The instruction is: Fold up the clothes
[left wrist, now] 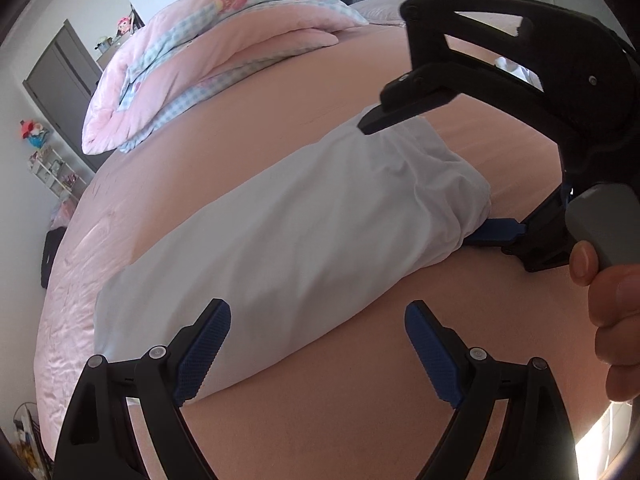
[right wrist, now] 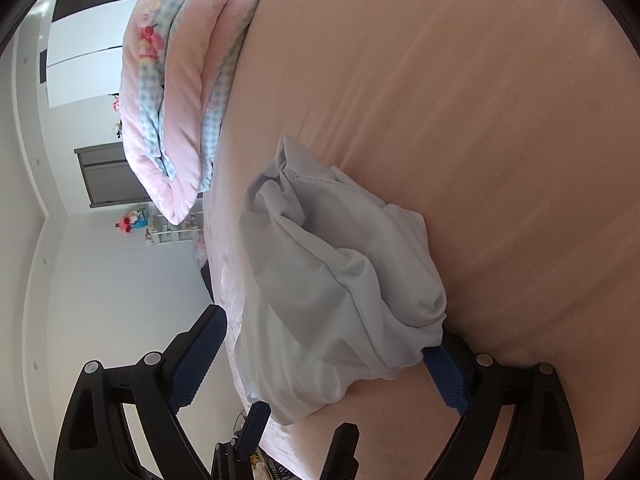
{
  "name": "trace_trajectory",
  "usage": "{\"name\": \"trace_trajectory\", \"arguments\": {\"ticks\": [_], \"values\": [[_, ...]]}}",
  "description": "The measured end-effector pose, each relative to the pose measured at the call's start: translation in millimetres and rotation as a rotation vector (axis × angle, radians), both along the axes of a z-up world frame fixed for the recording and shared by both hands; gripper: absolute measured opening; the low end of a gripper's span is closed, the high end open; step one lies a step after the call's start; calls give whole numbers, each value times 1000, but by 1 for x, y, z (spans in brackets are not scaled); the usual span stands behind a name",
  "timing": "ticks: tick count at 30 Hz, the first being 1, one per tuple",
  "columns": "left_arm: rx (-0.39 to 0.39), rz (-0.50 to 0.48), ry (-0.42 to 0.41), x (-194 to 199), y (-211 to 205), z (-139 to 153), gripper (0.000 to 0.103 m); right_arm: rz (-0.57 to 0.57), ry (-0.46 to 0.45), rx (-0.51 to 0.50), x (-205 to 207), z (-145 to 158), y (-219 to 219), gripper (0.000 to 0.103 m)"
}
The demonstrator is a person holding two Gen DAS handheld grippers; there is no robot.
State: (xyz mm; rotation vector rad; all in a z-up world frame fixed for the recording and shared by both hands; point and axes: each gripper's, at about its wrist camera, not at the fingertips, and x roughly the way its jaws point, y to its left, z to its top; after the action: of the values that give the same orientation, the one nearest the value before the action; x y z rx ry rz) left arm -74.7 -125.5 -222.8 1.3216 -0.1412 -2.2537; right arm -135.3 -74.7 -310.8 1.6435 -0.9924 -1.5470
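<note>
A pale blue-white garment [left wrist: 280, 232] lies folded into a long narrow strip on the pink bed sheet [left wrist: 248, 136]. My left gripper [left wrist: 316, 356] is open, its fingers straddling the strip's near end, just above it. My right gripper [left wrist: 424, 184] is open at the strip's far, bunched end: one finger lies above the cloth, the blue-padded one [left wrist: 496, 232] underneath. In the right wrist view the bunched garment [right wrist: 340, 280] sits between the open fingers of the right gripper [right wrist: 320, 360], draped over the right pad [right wrist: 444, 372].
A folded pink and blue-checked quilt [left wrist: 208, 60] lies at the bed's far side, also seen in the right wrist view [right wrist: 176, 92]. The bed's left edge drops to the floor; a white shelf with toys [left wrist: 52, 164] and a grey door [left wrist: 64, 84] stand beyond it.
</note>
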Motion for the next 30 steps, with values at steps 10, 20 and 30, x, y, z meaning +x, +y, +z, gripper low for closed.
{"name": "trace_trajectory", "arguments": {"ticks": [10,20,30], "values": [[-118,-154,-83,-27,9,-21,89,-15,-23,-11,-3,-2,2,94],[-132,-229,-111,-38,13,-22,90,-11,6,52,4,-15,18,23],[-142,-203,-103,-43,9,-26,103,4,29,24,2,-22,21,13]]}}
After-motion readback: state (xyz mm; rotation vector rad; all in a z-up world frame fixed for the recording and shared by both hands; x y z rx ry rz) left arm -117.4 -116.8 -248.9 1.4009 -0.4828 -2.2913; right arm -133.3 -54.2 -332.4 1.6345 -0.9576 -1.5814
